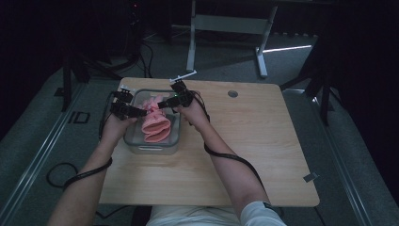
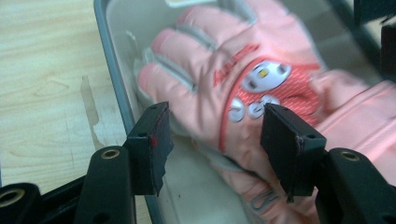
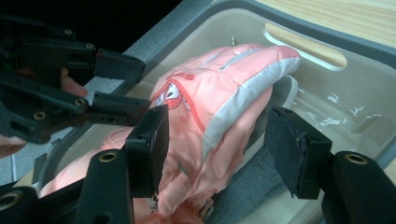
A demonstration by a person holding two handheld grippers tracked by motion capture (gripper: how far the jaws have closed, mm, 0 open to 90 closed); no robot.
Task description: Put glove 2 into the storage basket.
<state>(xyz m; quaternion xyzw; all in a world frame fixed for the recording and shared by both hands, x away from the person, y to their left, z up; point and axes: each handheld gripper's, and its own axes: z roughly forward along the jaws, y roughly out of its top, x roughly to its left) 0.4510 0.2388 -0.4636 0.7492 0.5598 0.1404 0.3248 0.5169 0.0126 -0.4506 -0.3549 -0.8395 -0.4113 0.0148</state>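
where one clear bin [image 1: 132, 136] sits, two pink gloves [image 1: 155, 124] lie.

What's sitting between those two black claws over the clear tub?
The pink gloves lie in the tub between the left gripper and right gripper, per the high view.

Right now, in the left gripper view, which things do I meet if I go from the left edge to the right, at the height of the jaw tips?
Wooden table → grey rim of the clear container → left jaw pad → pink glove → right jaw pad.
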